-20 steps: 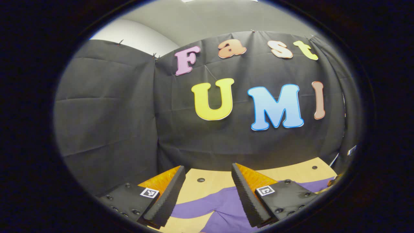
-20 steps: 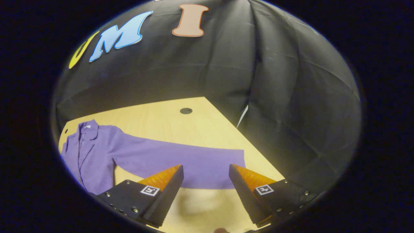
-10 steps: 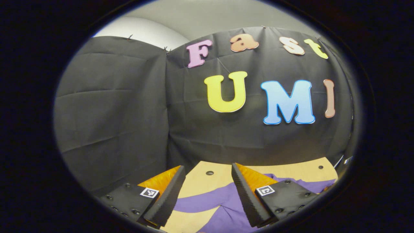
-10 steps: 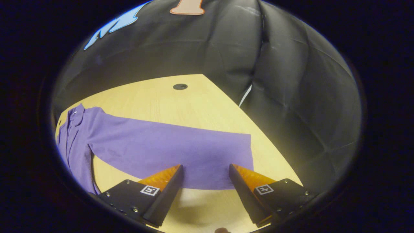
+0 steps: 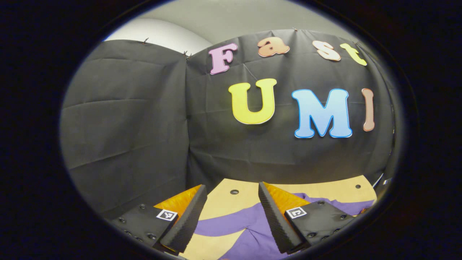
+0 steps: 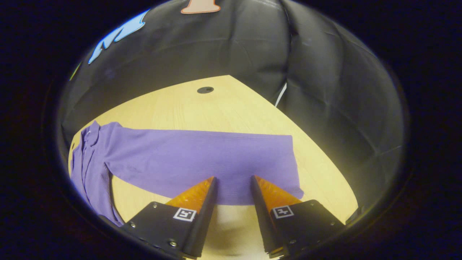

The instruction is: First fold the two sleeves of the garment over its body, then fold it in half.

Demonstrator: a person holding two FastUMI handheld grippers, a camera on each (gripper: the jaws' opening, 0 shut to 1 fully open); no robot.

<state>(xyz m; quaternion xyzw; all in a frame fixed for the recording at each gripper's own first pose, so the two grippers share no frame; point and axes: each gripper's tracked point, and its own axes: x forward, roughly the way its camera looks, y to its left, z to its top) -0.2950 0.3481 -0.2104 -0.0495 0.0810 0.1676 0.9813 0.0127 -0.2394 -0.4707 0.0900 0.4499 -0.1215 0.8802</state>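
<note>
Both grippers hang over a purple garment [image 6: 173, 159] spread on the wooden table [image 6: 223, 112].

The right gripper [image 6: 234, 177], jaws parted, frames the sleeve's [image 6: 231, 159] near edge by the cuff; the left gripper [image 5: 232, 187], jaws parted and empty, hangs above the other sleeve [image 5: 231, 222].

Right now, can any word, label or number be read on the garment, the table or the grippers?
Garment: no readable text.
Table: none.
Left gripper and right gripper: square black-and-white markers near the fingers, coded patterns, not words.
</note>
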